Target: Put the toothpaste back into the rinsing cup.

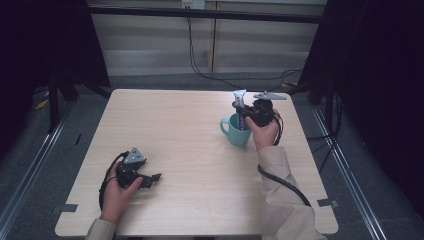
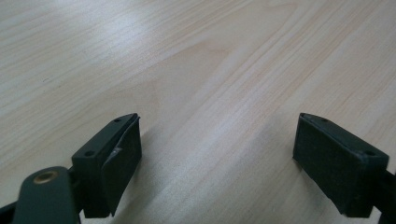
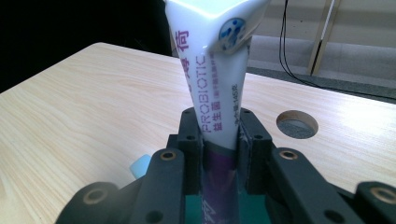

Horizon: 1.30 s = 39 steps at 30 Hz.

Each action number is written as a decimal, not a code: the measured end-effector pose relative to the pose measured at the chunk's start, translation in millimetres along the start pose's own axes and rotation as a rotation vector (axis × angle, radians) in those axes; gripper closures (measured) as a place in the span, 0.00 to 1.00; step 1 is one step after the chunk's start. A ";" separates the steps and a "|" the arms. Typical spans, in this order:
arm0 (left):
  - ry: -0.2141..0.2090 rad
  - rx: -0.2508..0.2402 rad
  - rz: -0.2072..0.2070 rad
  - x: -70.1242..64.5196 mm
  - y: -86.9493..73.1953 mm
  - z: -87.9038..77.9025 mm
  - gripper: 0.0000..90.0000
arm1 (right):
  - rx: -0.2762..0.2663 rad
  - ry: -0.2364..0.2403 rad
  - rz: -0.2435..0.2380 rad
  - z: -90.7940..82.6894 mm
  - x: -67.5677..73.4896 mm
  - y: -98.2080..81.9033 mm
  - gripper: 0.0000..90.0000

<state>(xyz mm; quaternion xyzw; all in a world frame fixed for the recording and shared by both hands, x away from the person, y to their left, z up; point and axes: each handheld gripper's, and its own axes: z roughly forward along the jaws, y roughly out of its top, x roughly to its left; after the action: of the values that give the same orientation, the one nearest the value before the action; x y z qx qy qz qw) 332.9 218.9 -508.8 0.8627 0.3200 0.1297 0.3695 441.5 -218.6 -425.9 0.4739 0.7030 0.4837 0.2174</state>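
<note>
Since the right gripper point(image 1: 243, 111) hangs over the teal mug point(image 1: 236, 131), I'd guess its tube point(image 1: 240, 100) goes in; the left gripper point(image 1: 150, 179) idles well away. Left gripper view: jaws spread over the bare pale desk point(image 2: 210, 70). Right gripper view: jaws pinch the toothpaste tube point(image 3: 217, 88) upright, dark room behind.

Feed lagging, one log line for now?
right claw: shut on tube | tube: upright over teal mug | left claw: open, low over table
</note>
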 end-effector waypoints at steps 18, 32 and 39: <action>0.000 0.000 0.000 0.0 0.0 0.0 0.17 | 0.002 0.007 -0.015 -0.8 2.5 -0.7 0.73; 0.000 0.000 0.000 0.0 0.0 0.0 0.17 | 0.014 0.003 -0.027 -1.6 4.8 -0.8 0.62; 0.000 0.000 0.000 0.0 0.0 0.0 0.17 | 0.024 0.007 -0.038 -1.1 7.6 0.7 0.59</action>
<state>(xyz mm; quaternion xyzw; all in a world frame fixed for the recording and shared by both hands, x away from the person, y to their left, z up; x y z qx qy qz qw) 332.9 218.8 -508.9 0.8626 0.3201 0.1298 0.3696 437.5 -212.4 -423.6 0.4615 0.7183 0.4726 0.2183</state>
